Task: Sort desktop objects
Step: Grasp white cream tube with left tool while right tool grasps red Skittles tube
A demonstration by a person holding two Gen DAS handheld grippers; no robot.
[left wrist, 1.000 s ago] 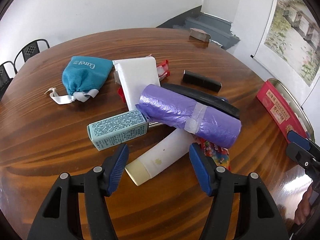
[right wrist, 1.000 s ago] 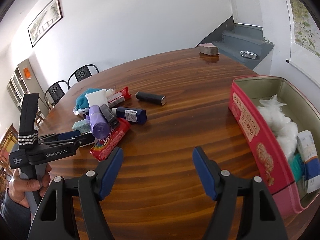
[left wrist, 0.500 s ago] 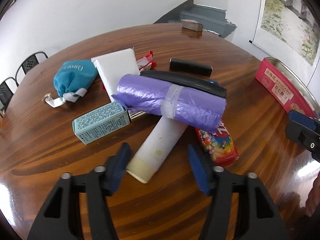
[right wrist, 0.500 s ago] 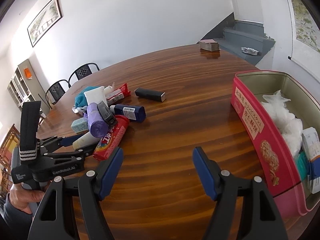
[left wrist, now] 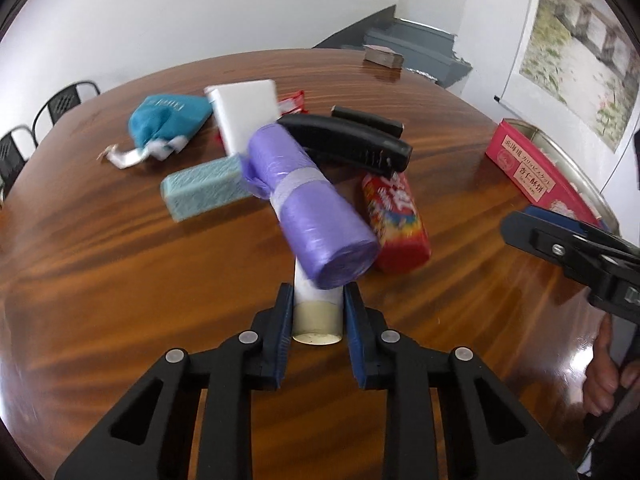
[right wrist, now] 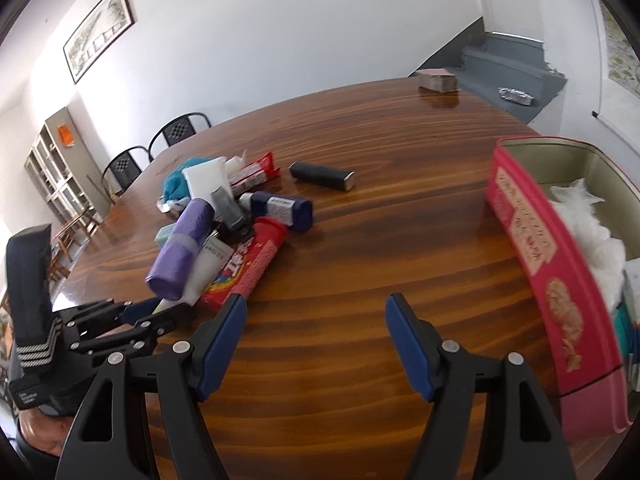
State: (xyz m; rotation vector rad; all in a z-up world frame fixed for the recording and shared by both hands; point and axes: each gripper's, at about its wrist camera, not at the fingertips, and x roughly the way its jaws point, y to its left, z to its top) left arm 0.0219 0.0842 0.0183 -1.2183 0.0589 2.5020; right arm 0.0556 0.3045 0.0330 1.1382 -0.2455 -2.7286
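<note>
The left gripper (left wrist: pixel 317 314) has just closed its jaws on the cap end of the white tube (left wrist: pixel 318 312), the one part poking out from under the purple bag roll (left wrist: pixel 310 208) in the pile mid-desk. The right gripper (right wrist: pixel 316 334) waits with jaws wide and empty beside the red tin (right wrist: pixel 548 280) at the desk's right edge, probably the tube's destination.

The left wrist view looks steeply down along its fingers, very close to the cluttered pile, the purple plastic roll (left wrist: pixel 316 208) filling its middle. The right wrist view sits further back, facing across the round wooden table (right wrist: pixel 380 248). Both share that pile and the red tin box (right wrist: pixel 548 280)
</note>
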